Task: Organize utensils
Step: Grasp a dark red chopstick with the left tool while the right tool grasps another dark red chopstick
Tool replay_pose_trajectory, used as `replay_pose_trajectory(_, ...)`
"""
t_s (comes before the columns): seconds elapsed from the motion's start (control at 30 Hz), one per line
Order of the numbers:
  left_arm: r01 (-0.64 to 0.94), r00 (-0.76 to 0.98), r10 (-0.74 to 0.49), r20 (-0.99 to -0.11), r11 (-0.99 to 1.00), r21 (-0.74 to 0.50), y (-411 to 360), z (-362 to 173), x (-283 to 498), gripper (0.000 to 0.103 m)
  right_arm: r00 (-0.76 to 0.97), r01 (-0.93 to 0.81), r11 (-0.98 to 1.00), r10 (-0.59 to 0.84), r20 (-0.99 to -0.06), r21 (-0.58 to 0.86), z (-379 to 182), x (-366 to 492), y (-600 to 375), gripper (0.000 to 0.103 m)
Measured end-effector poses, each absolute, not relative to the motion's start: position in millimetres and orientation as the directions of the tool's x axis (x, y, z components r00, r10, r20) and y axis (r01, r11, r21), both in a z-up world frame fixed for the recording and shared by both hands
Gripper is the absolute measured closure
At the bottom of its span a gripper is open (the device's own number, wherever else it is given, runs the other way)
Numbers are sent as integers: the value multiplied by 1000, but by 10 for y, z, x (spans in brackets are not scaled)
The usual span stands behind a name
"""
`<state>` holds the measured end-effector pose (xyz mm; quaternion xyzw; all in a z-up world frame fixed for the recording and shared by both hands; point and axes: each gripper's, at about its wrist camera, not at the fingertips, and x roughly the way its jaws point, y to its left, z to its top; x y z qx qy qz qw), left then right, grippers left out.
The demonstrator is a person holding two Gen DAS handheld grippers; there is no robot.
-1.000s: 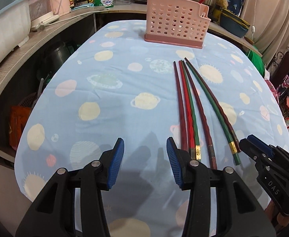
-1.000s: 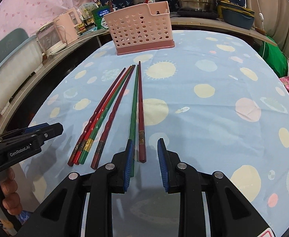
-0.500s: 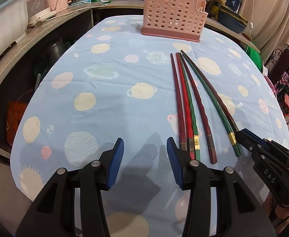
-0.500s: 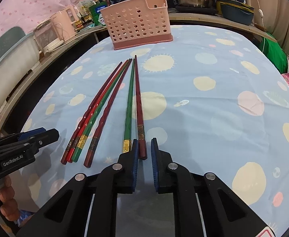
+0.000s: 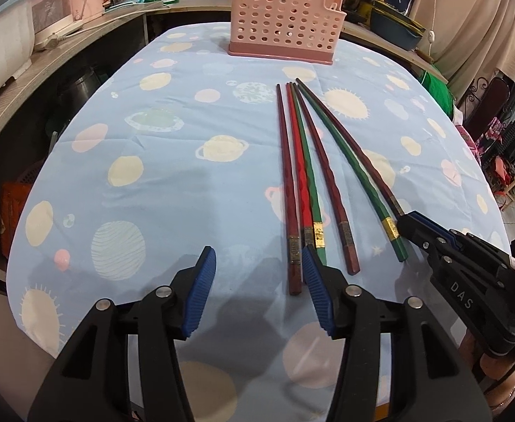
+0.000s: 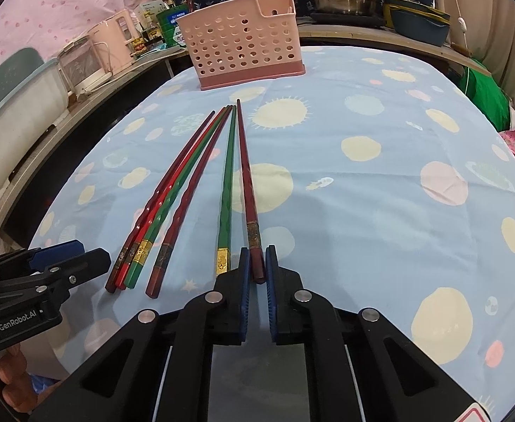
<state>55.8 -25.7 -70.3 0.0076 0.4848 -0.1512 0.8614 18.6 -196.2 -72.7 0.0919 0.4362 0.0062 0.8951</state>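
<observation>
Planet-print blue tablecloth (image 5: 173,161), cluttered counter (image 6: 116,81) behind. Left gripper (image 5: 259,281) gapes wide; right gripper (image 6: 256,272) pinches dark-red chopstick (image 6: 246,183).

**Chopsticks and a pink basket share a planet-print table**

A table (image 5: 145,190) draped in a pale blue cloth printed with suns, moons and ringed planets carries six long chopsticks (image 5: 305,176) lying flat, their tips pointing toward a perforated pink utensil basket (image 5: 284,28) standing upright at the far end. Four chopsticks, dark red, red and green, lie close together; a green and a dark red one lie just beside them to the right.
</observation>
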Motion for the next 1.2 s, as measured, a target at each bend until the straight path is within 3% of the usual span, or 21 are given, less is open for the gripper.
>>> replay_pose_trajectory(0.53, 255, 491, -225, -842, 961, -108, -290, -791, 598, 56, 623, 73, 981, 95, -776, 179, -732, 169, -1966, 95)
replay_pose_trajectory(0.6, 254, 492, -229, -840, 961, -113, -281, -789, 596, 60, 623, 72, 981, 98, -776, 181, -732, 169, -1971, 95)
replay_pose_trajectory(0.67, 258, 489, -238, -839, 958, -122, -269, -786, 596, 74, 623, 72, 981, 98, -776, 181, -732, 169, -1967, 95)
replay_pose_trajectory(0.8, 264, 479, -254, -840, 955, -138, -251, -788, 595, 94, 623, 73, 980, 100, -776, 186, -728, 163, -1976, 95)
replay_pose_trajectory(1.2, 256, 496, -272, -825, 953, -161, -127, -533, 592, 96, 641, 90, 975, 100, -761, 204, -458, -2, -2070, 96)
